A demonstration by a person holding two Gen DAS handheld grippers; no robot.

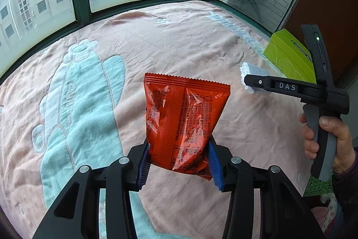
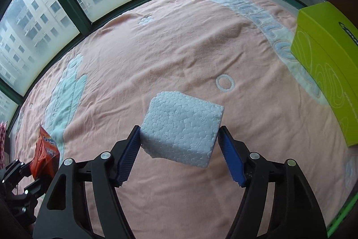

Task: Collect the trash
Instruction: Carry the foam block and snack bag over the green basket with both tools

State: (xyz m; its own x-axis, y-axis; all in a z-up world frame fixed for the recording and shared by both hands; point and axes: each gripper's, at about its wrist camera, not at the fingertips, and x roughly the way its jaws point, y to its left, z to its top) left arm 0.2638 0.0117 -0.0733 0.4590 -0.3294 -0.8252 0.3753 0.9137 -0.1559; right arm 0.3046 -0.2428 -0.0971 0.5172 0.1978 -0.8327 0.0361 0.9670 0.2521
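So, two bits of trash, one per gripper: my left gripper (image 1: 179, 162) clamps the single orange snack packet (image 1: 183, 120) above the pink blanket (image 1: 201, 37), and my right gripper (image 2: 179, 149) pinches one white foam block (image 2: 181, 129). One green box (image 2: 329, 64) runs off the picture's edge; the packet's print is unreadable.
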